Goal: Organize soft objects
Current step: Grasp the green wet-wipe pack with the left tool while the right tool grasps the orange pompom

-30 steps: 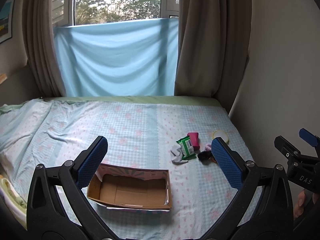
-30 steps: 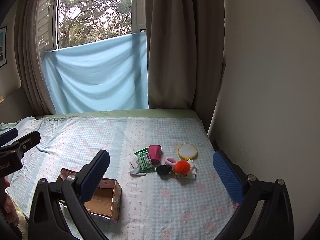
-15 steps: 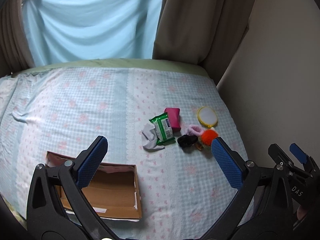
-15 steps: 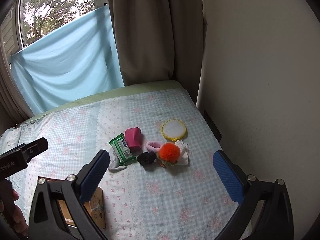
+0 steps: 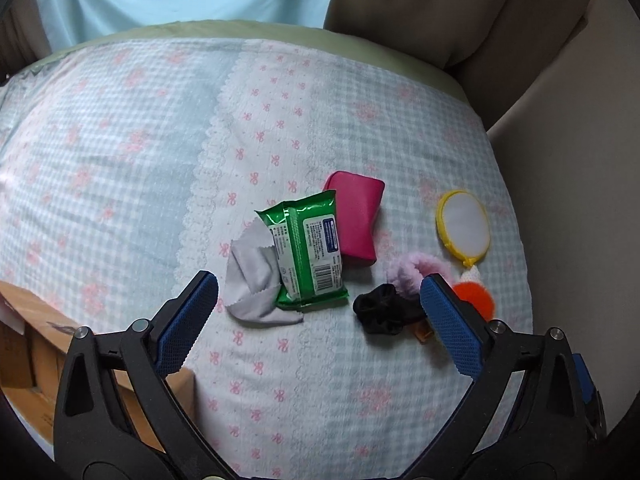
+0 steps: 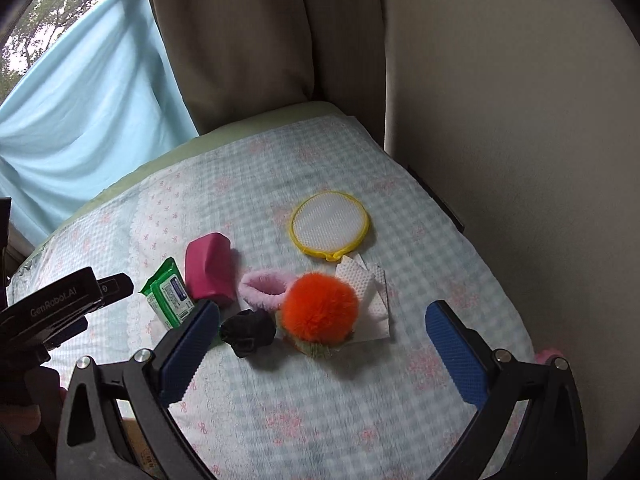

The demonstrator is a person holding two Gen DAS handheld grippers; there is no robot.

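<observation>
Soft things lie in a cluster on the bed. A green wipes pack [image 5: 308,252] [image 6: 168,298] lies on a grey cloth [image 5: 250,280], beside a magenta pouch [image 5: 358,216] [image 6: 210,272]. Near them are a black scrunchie [image 5: 382,312] [image 6: 248,330], a pink fluffy scrunchie [image 5: 412,270] [image 6: 262,286], an orange pom-pom [image 5: 476,300] [image 6: 320,308], a white tissue [image 6: 370,300] and a yellow-rimmed round pad [image 5: 464,226] [image 6: 330,226]. My left gripper [image 5: 318,312] is open above the wipes pack and scrunchie. My right gripper [image 6: 324,338] is open above the pom-pom.
An open cardboard box [image 5: 32,344] sits at the lower left of the bed. The bed's checked sheet [image 5: 120,140] spreads to the left. A beige wall [image 6: 520,120] and brown curtain [image 6: 260,40] bound the right and back.
Both grippers have moved forward and tilted down toward the cluster, which now looks larger and closer. The box has slid to the left edge of the left wrist view.
</observation>
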